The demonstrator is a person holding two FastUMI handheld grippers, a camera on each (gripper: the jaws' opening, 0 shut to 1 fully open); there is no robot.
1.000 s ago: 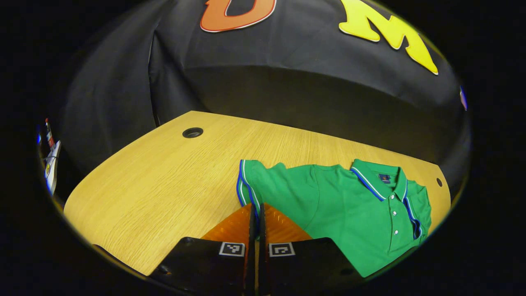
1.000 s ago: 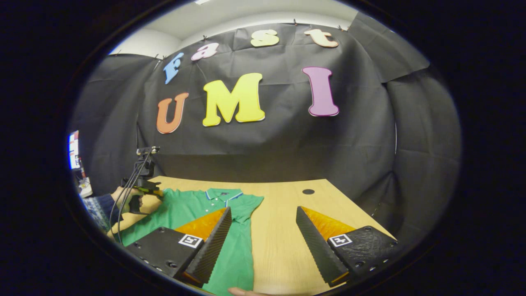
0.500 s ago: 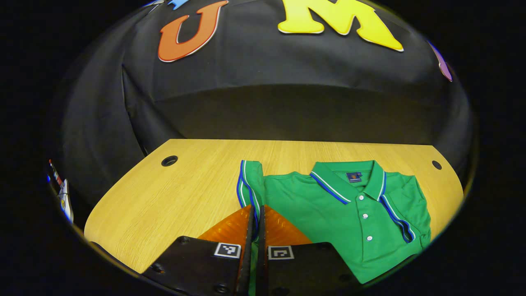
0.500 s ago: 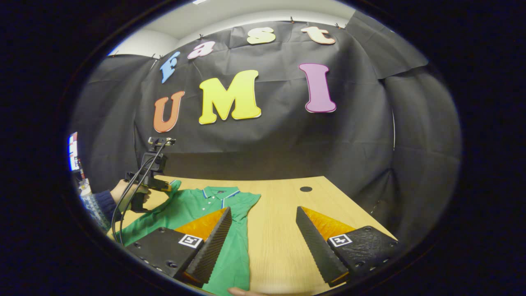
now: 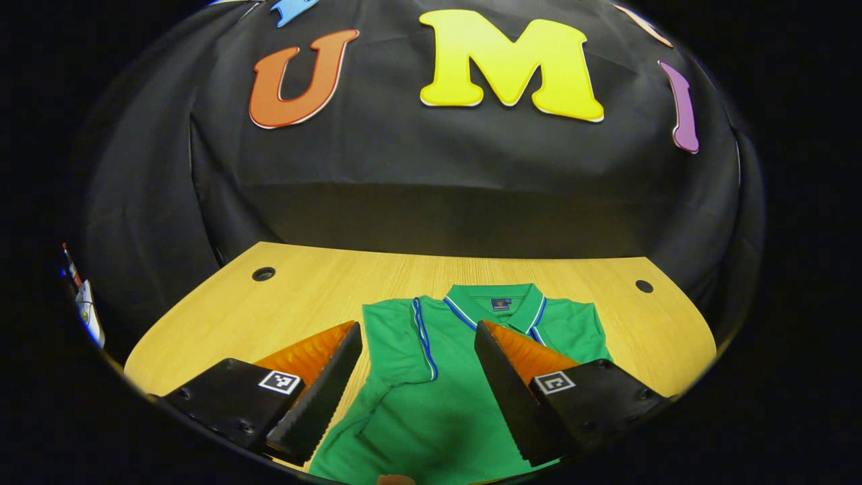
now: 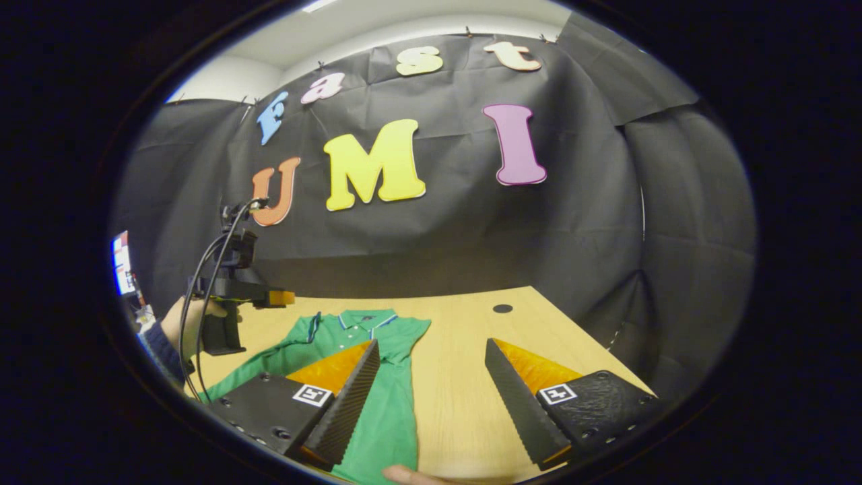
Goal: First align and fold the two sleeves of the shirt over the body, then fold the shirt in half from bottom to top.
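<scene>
Jaws wide on both grippers, the green shirt [image 5: 431, 397] lying flat below the left gripper [image 5: 417, 384].

Green shirt [image 5: 438, 404], blue-white trim; yellow wood-grain table [image 5: 303, 296].

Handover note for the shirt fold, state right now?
Left gripper: open, above the shirt, holding nothing.
Right gripper: open, holding nothing, over the table at the shirt's right edge.
Shirt: flat on the table, collar toward the wall.
Done: one sleeve lies folded over the body, striped cuff up.
Left: the other sleeve looks not yet folded, check it; then fold the shirt in half from bottom to top.
</scene>
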